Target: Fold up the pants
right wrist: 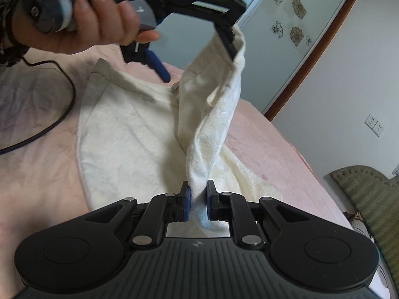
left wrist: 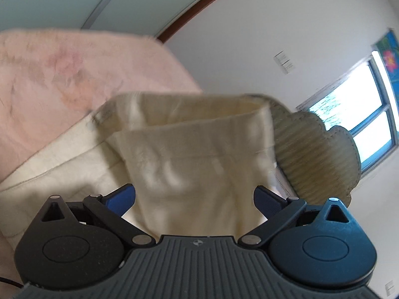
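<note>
Cream pants (right wrist: 129,134) of crinkled matt cloth lie on a fuzzy pink blanket (right wrist: 40,164); grippers' bodies matt black ribbed plastic

My right gripper (right wrist: 198,200) is matte black with a ribbed grey deck bearing a small emblem, two round domed housings, silver pivot pins on the linkage arms and blue pads on the fingers. My left gripper (left wrist: 194,199) is built the same, with a grey cylindrical handle. A dark cable (right wrist: 62,109) trails from my left hand (right wrist: 99,22), which has a dark patterned cuff at the wrist.
</note>
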